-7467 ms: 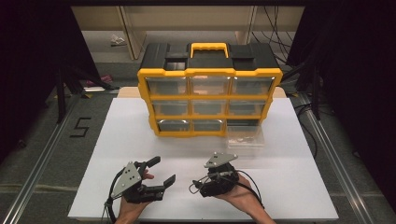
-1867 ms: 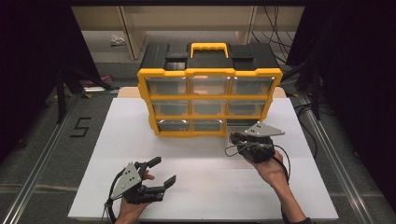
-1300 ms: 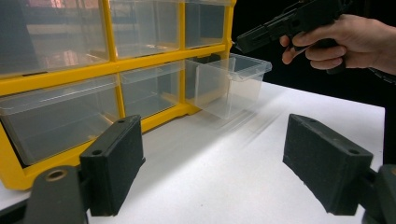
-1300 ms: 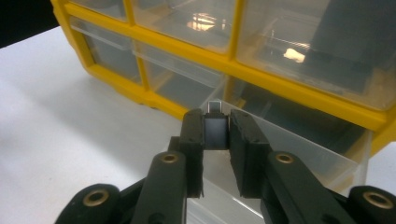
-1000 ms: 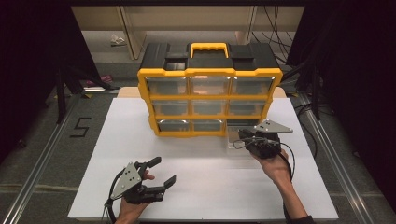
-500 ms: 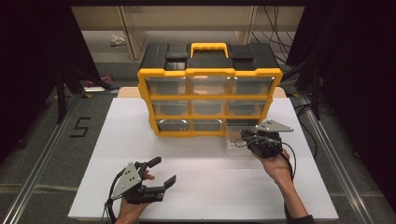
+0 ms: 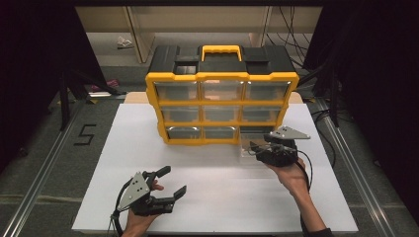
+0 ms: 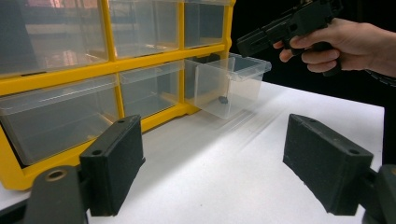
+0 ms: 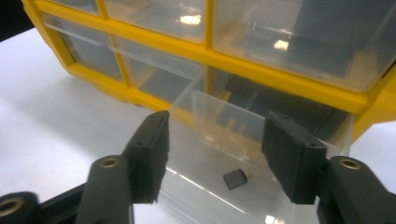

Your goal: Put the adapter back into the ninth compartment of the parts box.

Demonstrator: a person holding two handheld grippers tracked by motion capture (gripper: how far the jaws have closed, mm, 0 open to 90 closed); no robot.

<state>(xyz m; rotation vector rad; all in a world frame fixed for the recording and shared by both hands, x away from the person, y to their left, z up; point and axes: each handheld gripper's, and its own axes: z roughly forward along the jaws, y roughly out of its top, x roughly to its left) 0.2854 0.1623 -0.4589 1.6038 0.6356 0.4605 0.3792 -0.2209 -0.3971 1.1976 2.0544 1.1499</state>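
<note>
A white worktop (image 7: 212, 187) carries a yellow-framed drawer organizer (image 7: 221, 106) standing upright near its far edge.

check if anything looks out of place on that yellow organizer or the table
One thing stands out: the bottom-right clear drawer is pulled out of the yellow organizer, while the other drawers sit flush. A small dark part lies inside it. The right hand-held gripper hovers above it, jaws just opened, holding nothing.
</note>
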